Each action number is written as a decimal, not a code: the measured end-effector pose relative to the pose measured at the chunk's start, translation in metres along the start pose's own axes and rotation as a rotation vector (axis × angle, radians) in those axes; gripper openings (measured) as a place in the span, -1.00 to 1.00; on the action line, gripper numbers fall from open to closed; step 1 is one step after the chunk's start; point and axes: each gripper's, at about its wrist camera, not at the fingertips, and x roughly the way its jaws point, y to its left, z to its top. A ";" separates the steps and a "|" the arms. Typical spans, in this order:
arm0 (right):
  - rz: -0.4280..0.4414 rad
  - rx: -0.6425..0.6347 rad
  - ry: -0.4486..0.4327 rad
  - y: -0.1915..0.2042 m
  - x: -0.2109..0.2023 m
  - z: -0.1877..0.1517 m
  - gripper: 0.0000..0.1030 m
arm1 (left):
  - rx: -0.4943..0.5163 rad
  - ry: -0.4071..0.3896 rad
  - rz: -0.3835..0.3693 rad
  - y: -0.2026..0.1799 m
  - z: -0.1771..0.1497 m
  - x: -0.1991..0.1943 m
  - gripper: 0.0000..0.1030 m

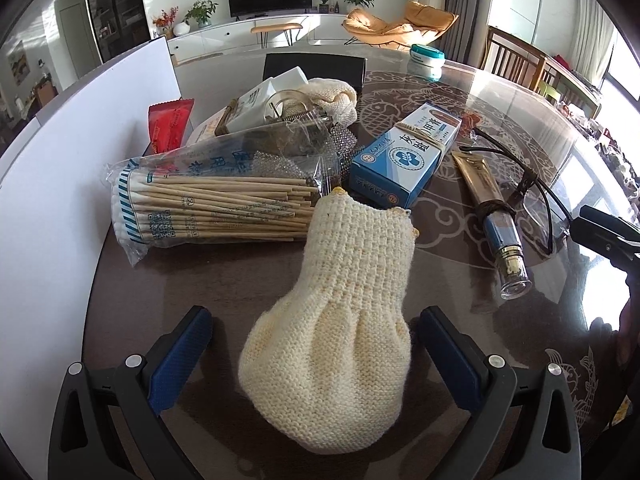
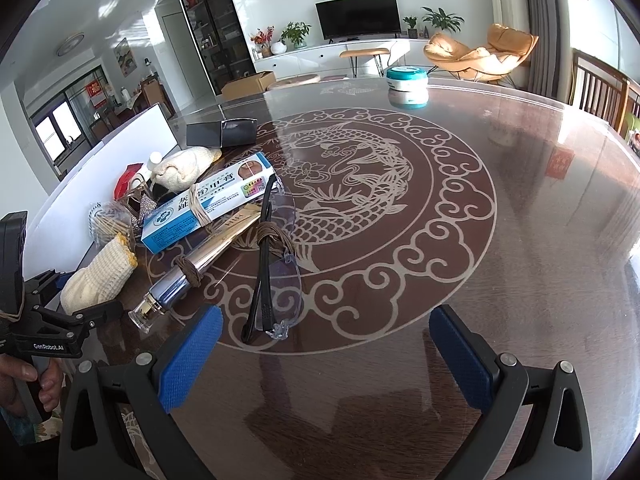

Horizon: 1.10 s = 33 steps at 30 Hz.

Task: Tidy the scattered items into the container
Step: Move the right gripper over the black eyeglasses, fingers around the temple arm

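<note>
In the left wrist view my left gripper (image 1: 316,344) is open, its blue pads on either side of a cream knitted glove (image 1: 332,320) lying on the table, not touching it. Behind the glove lie a bag of cotton swabs (image 1: 208,208), a blue medicine box (image 1: 404,160), a gold tube (image 1: 492,216) and glasses (image 1: 532,188). In the right wrist view my right gripper (image 2: 326,352) is open and empty above the table, just right of the glasses (image 2: 272,264) and tube (image 2: 200,264). The glove (image 2: 100,276) and box (image 2: 208,208) lie to its left.
A white board (image 1: 60,184) stands along the left of the pile. A black box (image 2: 222,133), a second cream glove (image 2: 184,168) and a red packet (image 1: 170,126) lie behind. A teal-lidded jar (image 2: 408,78) stands at the table's far side. Wooden chairs (image 2: 600,92) stand at right.
</note>
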 end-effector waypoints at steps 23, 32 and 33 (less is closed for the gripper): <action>-0.032 -0.031 0.037 0.004 0.007 0.000 1.00 | -0.009 -0.019 0.006 0.001 -0.001 0.000 1.00; -0.047 -0.048 0.056 0.007 0.011 0.000 1.00 | -0.009 -0.019 0.006 0.001 -0.001 0.000 1.00; -0.051 -0.051 0.057 0.008 0.011 0.000 1.00 | -0.009 -0.019 0.006 0.001 -0.001 0.000 1.00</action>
